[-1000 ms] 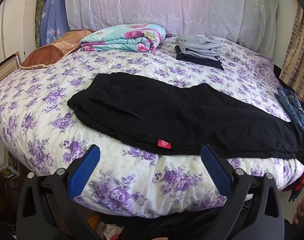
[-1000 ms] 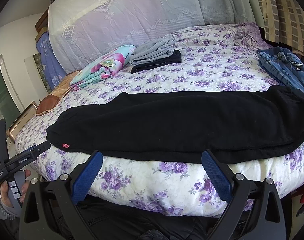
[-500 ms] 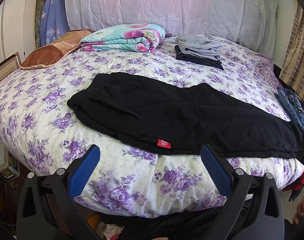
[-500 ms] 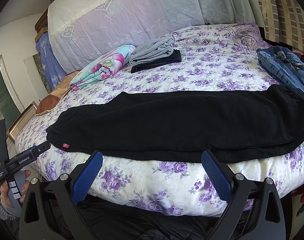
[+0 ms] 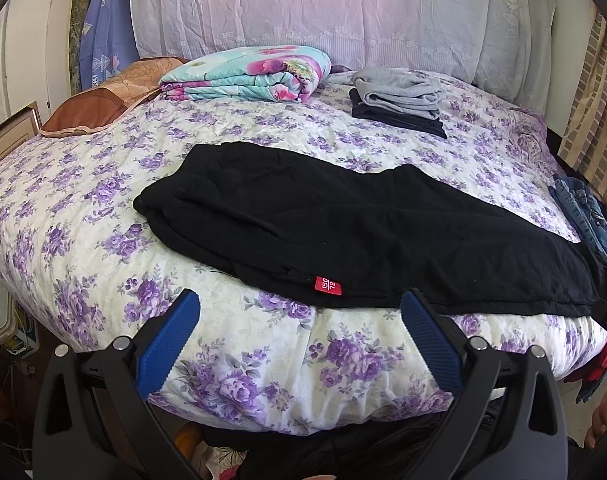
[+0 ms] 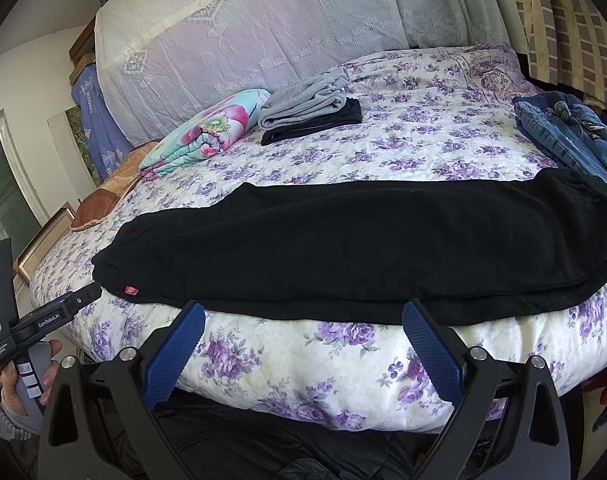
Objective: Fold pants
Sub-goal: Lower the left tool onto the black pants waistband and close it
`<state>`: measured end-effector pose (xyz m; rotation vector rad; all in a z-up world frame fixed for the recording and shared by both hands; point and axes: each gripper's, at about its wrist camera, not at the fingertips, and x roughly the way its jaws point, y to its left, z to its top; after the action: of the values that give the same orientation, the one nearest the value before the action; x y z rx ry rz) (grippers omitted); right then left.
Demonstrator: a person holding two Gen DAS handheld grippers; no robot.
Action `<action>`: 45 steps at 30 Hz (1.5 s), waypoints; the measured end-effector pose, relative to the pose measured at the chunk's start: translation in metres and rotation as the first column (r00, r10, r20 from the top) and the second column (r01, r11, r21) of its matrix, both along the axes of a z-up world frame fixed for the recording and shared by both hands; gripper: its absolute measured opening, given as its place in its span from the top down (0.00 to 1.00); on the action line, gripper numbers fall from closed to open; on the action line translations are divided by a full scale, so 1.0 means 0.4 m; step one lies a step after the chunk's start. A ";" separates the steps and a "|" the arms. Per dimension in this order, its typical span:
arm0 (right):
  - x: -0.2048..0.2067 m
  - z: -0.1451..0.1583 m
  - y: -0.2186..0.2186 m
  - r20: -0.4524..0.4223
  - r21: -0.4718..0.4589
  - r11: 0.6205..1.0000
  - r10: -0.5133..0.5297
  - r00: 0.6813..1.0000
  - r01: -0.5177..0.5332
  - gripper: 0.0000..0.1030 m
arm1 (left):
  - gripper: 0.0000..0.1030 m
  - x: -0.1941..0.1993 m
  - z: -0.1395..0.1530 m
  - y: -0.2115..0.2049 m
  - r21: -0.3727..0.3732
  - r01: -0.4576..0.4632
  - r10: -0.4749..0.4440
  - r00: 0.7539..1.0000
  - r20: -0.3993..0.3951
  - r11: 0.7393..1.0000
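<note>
Nothing has moved since the earlier frames: both grippers hold the same pose off the near edge of the bed. Floral quilt [image 5: 103, 216] covers the bed. Black pants [image 5: 343, 224] lie flat along its near edge, one leg stacked on the other, red tag [image 5: 327, 285] at the front hem. Folded floral blanket [image 5: 247, 74], grey-and-black clothing stack [image 5: 399, 96] and jeans [image 6: 571, 132] sit further back. Left gripper [image 5: 299, 320] has its jaws spread wide, holding nothing. Right gripper [image 6: 301, 326] likewise wide apart, empty, just short of the pants.
</note>
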<state>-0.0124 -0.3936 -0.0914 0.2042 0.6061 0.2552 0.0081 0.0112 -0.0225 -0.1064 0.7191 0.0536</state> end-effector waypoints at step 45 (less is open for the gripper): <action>0.054 0.007 -0.298 -0.033 0.213 0.951 -0.222 0.974 0.224 0.04 | 0.26 0.197 0.052 0.376 -0.498 -0.148 0.094 0.987 -0.132 0.855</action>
<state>0.0094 -0.5130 -0.0885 0.4812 0.5580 0.1003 0.0868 0.1614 -0.0019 -0.6614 0.8164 -0.0115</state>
